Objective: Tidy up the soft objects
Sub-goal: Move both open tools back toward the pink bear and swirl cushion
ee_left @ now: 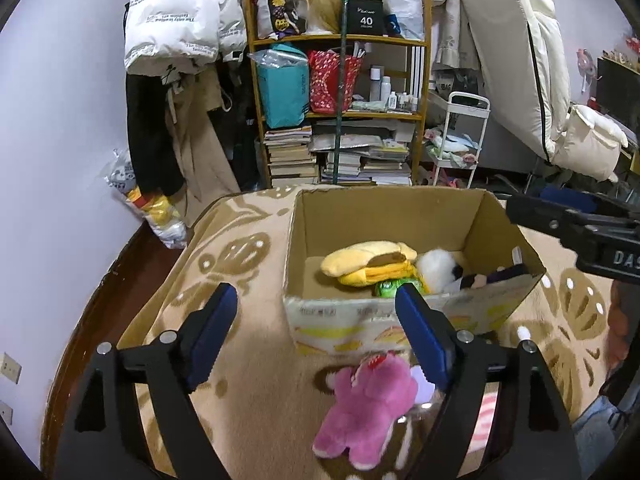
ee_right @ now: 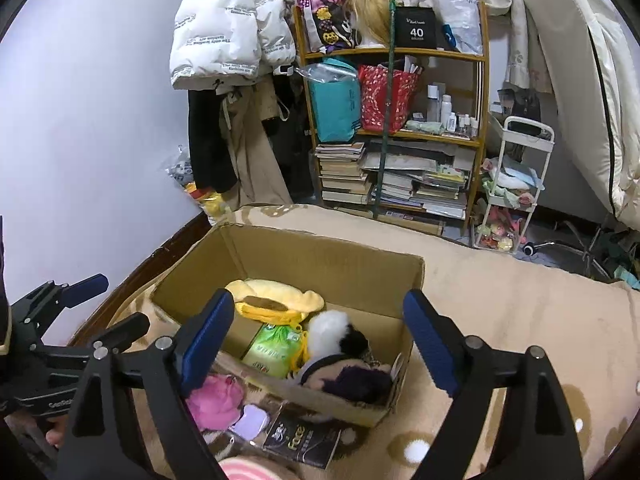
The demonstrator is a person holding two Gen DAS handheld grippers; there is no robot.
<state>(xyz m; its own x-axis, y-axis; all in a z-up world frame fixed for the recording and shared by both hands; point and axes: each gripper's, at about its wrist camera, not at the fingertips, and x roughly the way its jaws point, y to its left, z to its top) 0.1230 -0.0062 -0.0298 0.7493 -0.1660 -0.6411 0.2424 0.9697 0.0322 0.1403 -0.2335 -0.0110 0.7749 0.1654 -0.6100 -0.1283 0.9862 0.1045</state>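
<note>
An open cardboard box stands on a beige patterned blanket. Inside it lie a yellow plush, a white fluffy plush, a green pack and a dark purple plush. A pink plush bear lies on the blanket in front of the box, beside a lilac case and a black pack. My left gripper is open in front of the box, above the bear, holding nothing. My right gripper is open over the box, empty.
A wooden shelf with bags, bottles and stacked books stands behind the blanket. Coats hang at its left, and a white cart and an upright mattress are at its right. A pink striped cloth lies at the near edge.
</note>
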